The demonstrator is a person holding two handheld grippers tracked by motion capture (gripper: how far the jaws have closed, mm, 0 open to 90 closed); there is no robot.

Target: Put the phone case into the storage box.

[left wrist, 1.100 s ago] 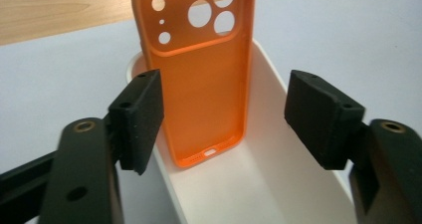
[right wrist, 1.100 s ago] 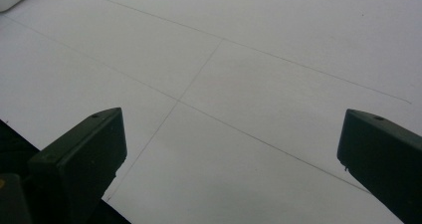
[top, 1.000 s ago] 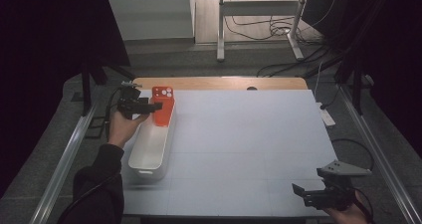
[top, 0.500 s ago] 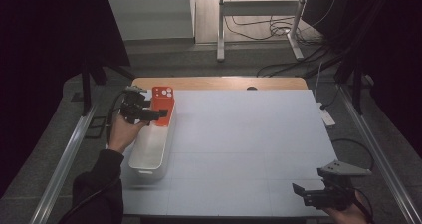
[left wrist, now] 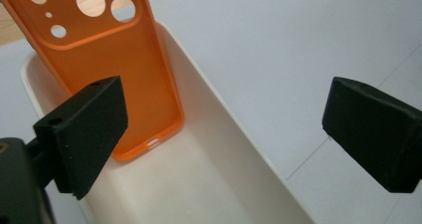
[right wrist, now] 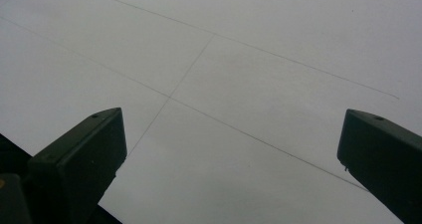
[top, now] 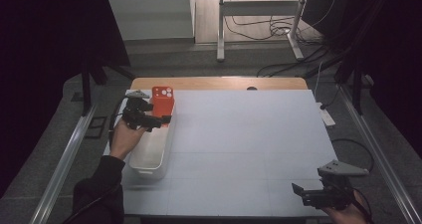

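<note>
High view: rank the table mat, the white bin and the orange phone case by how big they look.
1. Table mat, by far the largest.
2. White bin.
3. Phone case, smallest; it leans in the bin's far end, its lower part hidden by the left tongs.

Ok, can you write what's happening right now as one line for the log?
left gripper: open, above long white plastic tub | orange phone case: leaning in tub, unheld | right gripper: open, over white table
</note>
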